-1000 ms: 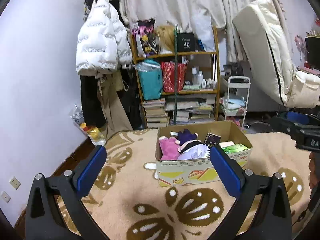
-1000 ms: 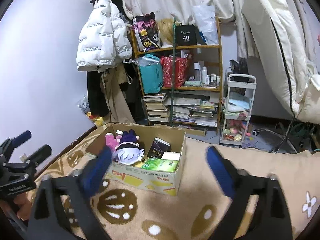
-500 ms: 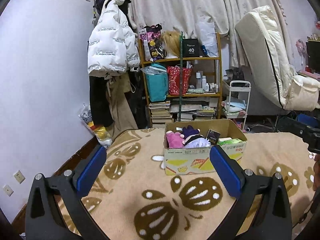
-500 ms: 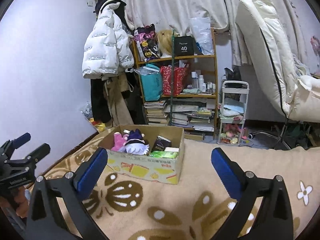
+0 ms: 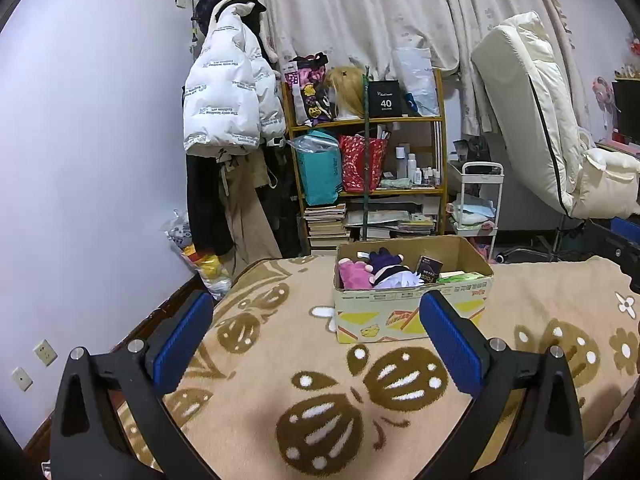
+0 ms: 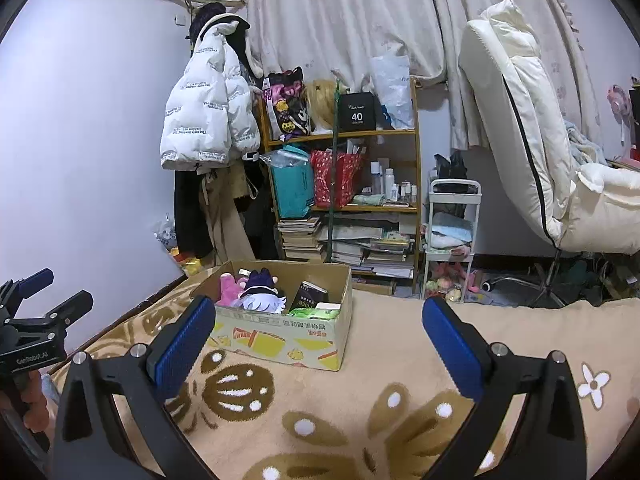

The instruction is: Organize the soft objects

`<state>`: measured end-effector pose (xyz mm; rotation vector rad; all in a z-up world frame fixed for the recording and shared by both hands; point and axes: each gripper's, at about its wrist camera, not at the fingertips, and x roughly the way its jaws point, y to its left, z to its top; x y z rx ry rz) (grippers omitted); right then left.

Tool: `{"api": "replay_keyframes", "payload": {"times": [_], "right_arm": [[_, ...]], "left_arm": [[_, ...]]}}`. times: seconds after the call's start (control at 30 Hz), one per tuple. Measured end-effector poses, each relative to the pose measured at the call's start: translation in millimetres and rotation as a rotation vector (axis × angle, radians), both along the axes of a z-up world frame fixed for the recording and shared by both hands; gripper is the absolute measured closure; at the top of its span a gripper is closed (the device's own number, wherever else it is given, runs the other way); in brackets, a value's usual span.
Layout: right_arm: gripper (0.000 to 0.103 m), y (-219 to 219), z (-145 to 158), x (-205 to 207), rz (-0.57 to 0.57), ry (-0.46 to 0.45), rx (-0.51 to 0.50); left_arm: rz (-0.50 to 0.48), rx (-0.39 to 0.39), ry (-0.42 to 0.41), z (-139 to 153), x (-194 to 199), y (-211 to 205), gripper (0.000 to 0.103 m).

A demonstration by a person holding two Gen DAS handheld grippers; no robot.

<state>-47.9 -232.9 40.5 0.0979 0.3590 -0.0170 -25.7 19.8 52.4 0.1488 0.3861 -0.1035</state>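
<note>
A cardboard box point(image 5: 412, 320) point(image 6: 280, 344) stands on the patterned blanket point(image 5: 320, 412). It holds a pink plush point(image 5: 354, 276) point(image 6: 228, 286), a purple-and-white doll point(image 5: 390, 270) point(image 6: 262, 292), a black packet point(image 5: 429, 270), and a green tissue pack point(image 6: 316, 312). My left gripper point(image 5: 318, 344) is open and empty, well back from the box. My right gripper point(image 6: 318, 344) is open and empty, back from the box and to its right. The left gripper also shows at the left edge of the right wrist view point(image 6: 44, 296).
A wooden shelf point(image 5: 368, 184) with bags, bottles and books stands behind the box. A white jacket point(image 5: 228, 92) hangs on the left wall. A white cart point(image 5: 478, 204) and a cream chair point(image 5: 552, 132) stand at the right. The bed edge drops off at the left.
Both grippers have pulled back and up from the box, which now looks smaller and farther away. Both stay open and empty.
</note>
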Motion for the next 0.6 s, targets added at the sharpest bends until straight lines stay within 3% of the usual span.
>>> {"api": "replay_keyframes", "payload": {"times": [0.6], "right_arm": [[0.0,7.1,-11.1,17.2,0.003,0.047,-0.013]], "left_arm": [[0.012,-0.025,0.123,-20.8,29.4,4.2,0.001]]}}
